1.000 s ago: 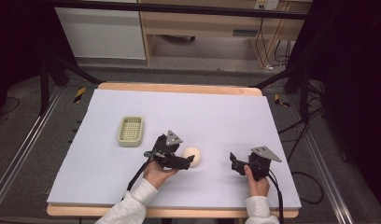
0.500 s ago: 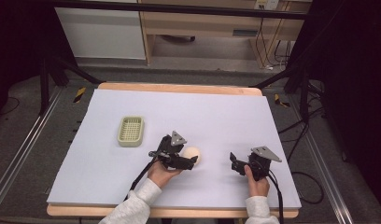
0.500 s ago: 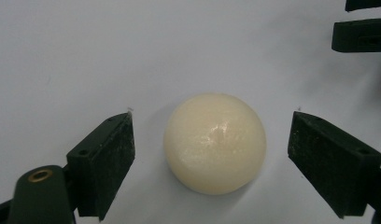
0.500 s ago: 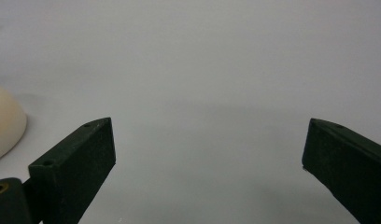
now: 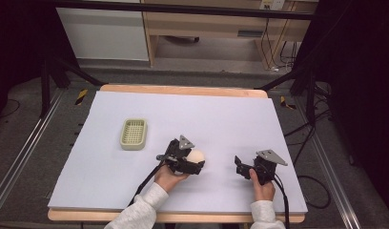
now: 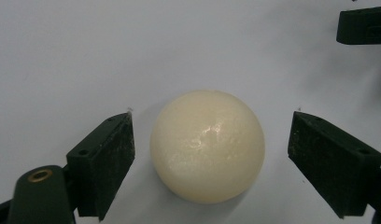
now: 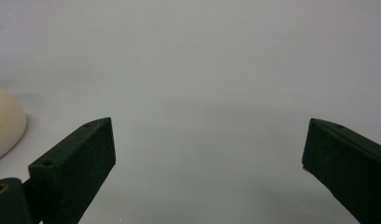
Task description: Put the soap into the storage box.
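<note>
Cream soap ball [image 6: 208, 145] lay on white table sheet [image 5: 221, 119], right of green soap dish [image 5: 134, 134], between wide-open left gripper [image 6: 212, 158] jaws, untouched; right gripper [image 7: 207, 168] gaped empty nearby; off-centre closing likely squirts it away.

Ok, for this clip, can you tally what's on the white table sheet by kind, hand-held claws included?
Cream, glossy round ball: 1
Pale green rectangular plastic basket with a grid floor: 1
Black two-jaw claws: 2, the left claw open around the ball without touching it, and the right claw open over bare sheet
Total: 4
</note>
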A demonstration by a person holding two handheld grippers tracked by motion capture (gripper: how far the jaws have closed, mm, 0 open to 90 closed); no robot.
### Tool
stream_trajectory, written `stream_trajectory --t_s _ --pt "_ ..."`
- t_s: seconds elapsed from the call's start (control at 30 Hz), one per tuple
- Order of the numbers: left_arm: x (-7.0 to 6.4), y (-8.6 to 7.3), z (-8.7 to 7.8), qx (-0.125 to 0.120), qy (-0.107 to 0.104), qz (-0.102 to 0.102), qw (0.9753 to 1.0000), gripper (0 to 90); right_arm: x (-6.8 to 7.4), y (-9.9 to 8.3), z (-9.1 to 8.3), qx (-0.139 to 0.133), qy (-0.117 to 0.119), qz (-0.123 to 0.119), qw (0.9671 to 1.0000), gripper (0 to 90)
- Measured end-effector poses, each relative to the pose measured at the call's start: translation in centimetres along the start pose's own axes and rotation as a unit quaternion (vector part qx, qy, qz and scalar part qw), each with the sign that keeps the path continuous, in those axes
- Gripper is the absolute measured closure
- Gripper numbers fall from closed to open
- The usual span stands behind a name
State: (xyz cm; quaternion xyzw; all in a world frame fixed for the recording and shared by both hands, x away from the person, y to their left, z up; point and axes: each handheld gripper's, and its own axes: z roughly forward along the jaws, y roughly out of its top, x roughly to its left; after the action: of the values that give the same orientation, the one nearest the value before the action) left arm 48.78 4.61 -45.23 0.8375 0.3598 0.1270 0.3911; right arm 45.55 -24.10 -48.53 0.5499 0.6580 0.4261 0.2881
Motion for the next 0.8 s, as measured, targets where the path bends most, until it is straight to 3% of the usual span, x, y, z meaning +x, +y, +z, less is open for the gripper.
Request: stream_trajectory --t_s 0.8 --pt "-0.3 -0.3 1.8 0.02 0.007 0.004 0.9998 15.1 0.0 0.0 0.0 0.001 0.001 -0.001 1.0 3.1"
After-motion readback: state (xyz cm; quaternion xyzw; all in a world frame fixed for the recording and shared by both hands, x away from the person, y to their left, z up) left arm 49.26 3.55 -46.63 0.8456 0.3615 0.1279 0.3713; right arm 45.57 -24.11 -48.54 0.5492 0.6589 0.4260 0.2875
